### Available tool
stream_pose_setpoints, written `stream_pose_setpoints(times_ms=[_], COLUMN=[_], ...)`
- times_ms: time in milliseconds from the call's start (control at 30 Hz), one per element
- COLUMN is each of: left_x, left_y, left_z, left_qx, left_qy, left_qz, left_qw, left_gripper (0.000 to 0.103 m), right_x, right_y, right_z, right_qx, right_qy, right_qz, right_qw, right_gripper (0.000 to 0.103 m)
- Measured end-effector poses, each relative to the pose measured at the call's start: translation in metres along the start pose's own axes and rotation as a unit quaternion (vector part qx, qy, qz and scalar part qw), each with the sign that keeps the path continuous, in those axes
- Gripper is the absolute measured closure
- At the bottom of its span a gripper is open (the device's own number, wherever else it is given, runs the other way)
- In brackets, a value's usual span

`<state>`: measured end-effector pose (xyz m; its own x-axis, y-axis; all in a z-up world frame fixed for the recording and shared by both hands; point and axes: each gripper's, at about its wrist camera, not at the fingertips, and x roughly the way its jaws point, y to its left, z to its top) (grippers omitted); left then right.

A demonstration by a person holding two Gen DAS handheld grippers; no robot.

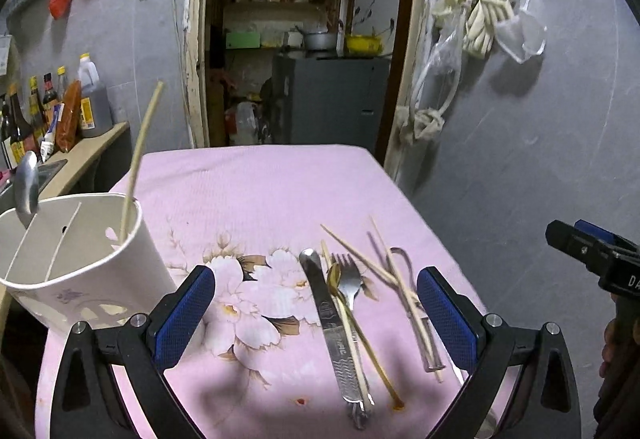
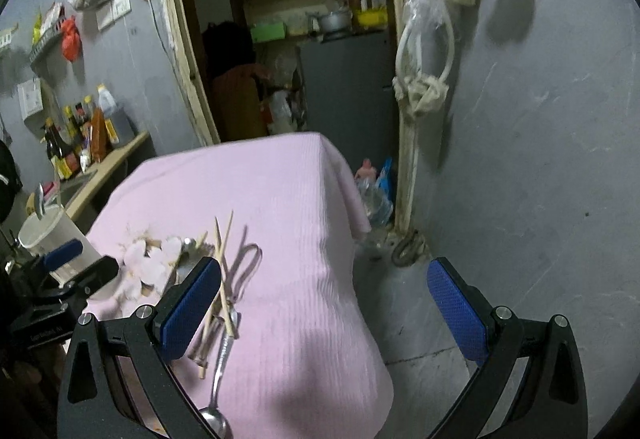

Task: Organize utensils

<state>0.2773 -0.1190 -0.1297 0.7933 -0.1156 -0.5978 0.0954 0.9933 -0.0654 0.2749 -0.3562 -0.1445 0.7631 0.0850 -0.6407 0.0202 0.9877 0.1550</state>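
Note:
A white divided utensil holder stands at the table's left edge, holding a steel spoon and one chopstick. On the pink cloth lie a table knife, a fork, several loose chopsticks and a metal peeler. My left gripper is open and empty above these. My right gripper is open and empty over the table's right edge, with the chopsticks, a spoon and the peeler beside its left finger. The holder also shows in the right wrist view.
The table wears a pink flowered cloth. A counter with sauce bottles stands to the left. A grey wall lies to the right, an open doorway to a pantry behind. My right gripper shows in the left wrist view.

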Motion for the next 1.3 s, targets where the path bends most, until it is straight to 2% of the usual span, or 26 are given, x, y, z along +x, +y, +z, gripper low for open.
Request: stream_pose_setpoints(times_ms=[200,267,433,633,700,767,900,1067,1300], left_x=[0.025,0.033,0.054,0.077,0.083,0.089,0.101,0.107,0.105], left_y=[-0.004,-0.004,-0.001,0.0,-0.001,-0.001,-0.003,-0.004,0.007], left_z=[-0.005,-0.006,-0.01,-0.008,-0.007,-0.007,-0.004,0.0,-0.001], left_qx=[0.013,0.013,0.003,-0.01,-0.014,-0.019,-0.027,-0.028,-0.043], left_qy=[0.032,0.046,0.076,0.093,0.099,0.104,0.115,0.117,0.128], left_qz=[0.007,0.008,0.002,-0.02,-0.024,-0.026,-0.022,-0.023,-0.017], left_qw=[0.9994,0.9988,0.9971,0.9954,0.9947,0.9941,0.9927,0.9924,0.9907], left_gripper=[0.019,0.03,0.044,0.058,0.062,0.067,0.069,0.08,0.082], right_x=[0.038,0.049,0.075,0.101,0.108,0.115,0.126,0.132,0.14], right_y=[0.005,0.006,0.009,0.025,0.031,0.038,0.046,0.05,0.062], right_z=[-0.01,-0.013,-0.018,-0.019,-0.018,-0.016,-0.015,-0.014,-0.013], right_qx=[0.0,0.002,0.005,-0.004,-0.01,-0.014,-0.018,-0.022,-0.032], right_qy=[0.037,0.048,0.079,0.095,0.099,0.102,0.109,0.116,0.128], right_qz=[0.024,0.031,0.056,0.084,0.09,0.098,0.107,0.117,0.131], right_qw=[0.999,0.998,0.995,0.992,0.991,0.99,0.988,0.986,0.983], right_gripper=[0.002,0.006,0.03,0.051,0.054,0.054,0.054,0.054,0.054])
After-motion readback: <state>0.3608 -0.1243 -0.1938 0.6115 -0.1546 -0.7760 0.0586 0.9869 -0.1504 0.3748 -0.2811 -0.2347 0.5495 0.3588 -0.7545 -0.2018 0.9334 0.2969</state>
